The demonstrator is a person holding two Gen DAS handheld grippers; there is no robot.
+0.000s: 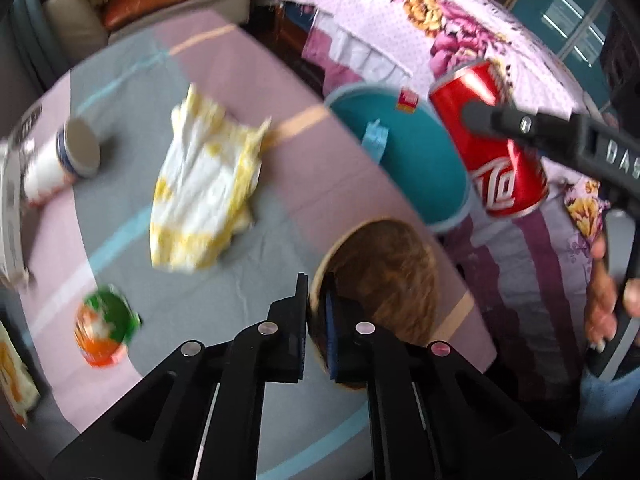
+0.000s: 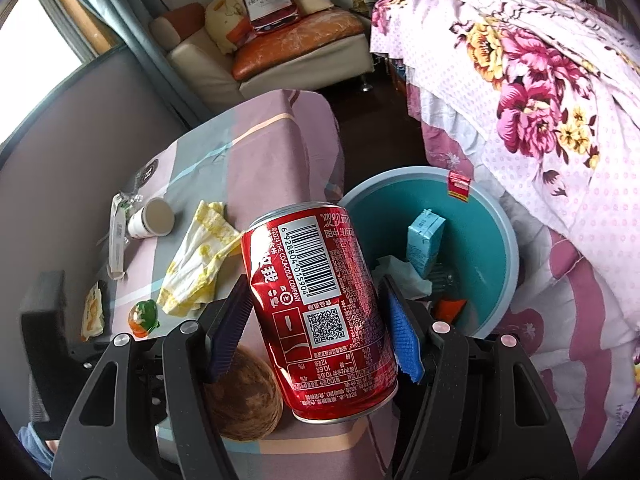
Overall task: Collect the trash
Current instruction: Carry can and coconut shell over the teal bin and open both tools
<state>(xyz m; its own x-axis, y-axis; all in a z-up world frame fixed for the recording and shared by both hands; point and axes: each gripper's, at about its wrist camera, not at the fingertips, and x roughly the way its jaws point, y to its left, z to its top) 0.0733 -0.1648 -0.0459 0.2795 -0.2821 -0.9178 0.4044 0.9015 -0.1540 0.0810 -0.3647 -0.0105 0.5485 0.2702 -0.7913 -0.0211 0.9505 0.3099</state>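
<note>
The left tongs (image 1: pixel 316 328) are clamping together on the rim of a brown paper bowl (image 1: pixel 384 276); one pad is sitting outside the wall, the other inside. The bowl is tilting, its open side facing away from the tongs, near the table's edge.

The right tongs (image 2: pixel 316 320) are gripping a red cola can (image 2: pixel 320 308) across its body, both ribbed pads (image 2: pixel 230 316) pressing on the dented sides. The can is hanging tilted, just short of the teal bin (image 2: pixel 480 240) that is standing ahead and slightly right of these tongs, on the floor between the table (image 1: pixel 280 168) and a flowered bedspread (image 2: pixel 520 100). Inside the bin a light blue carton (image 2: pixel 424 240), white crumpled paper and an orange wrapper are lying.

Ahead and left of the left tongs, a yellow-and-white crumpled wrapper (image 1: pixel 204 188) is lying on the striped tablecloth. Further left, a white paper cup (image 1: pixel 60 164) is lying on its side, mouth facing the wrapper. Close on the left of the left tongs, a small green-and-orange jelly cup (image 1: pixel 106 330) is sitting on the cloth. At the far left edge, an orange-printed packet (image 2: pixel 94 314) is resting.

A person's hand (image 1: pixel 608 304) is holding the right tongs' handle.
</note>
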